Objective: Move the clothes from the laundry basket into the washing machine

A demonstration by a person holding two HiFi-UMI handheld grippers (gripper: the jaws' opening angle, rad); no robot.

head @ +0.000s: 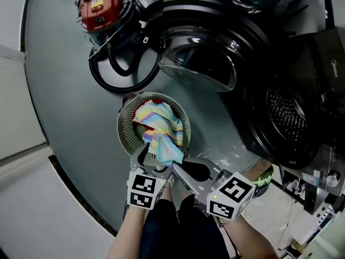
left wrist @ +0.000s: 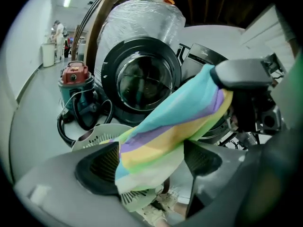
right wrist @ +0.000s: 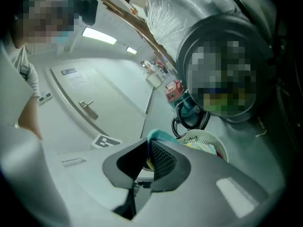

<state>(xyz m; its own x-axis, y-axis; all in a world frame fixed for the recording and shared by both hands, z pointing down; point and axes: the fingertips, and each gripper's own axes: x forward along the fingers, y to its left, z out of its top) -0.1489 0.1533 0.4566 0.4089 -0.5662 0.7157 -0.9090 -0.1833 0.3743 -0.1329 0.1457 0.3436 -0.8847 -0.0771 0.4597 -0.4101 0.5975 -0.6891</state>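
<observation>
A pastel striped cloth [head: 161, 131] rises out of the round white laundry basket [head: 125, 125] on the grey floor. My right gripper [head: 175, 166] is shut on the cloth's near edge; in the right gripper view only a teal tip [right wrist: 158, 136] shows above the pinched jaws [right wrist: 147, 157]. My left gripper [head: 150, 158] is open beside it, and the cloth [left wrist: 165, 131] hangs across the gap between its wide-apart jaws [left wrist: 151, 164]. To the right is the washing machine's dark drum opening [head: 285, 117], with its round door [head: 205, 58] swung open.
A red vacuum cleaner [head: 99, 4] with a coiled black hose [head: 116, 69] stands on the floor beyond the basket. A plastic-wrapped bundle [left wrist: 142, 20] sits above the machine. A white wall and door edge run along the left.
</observation>
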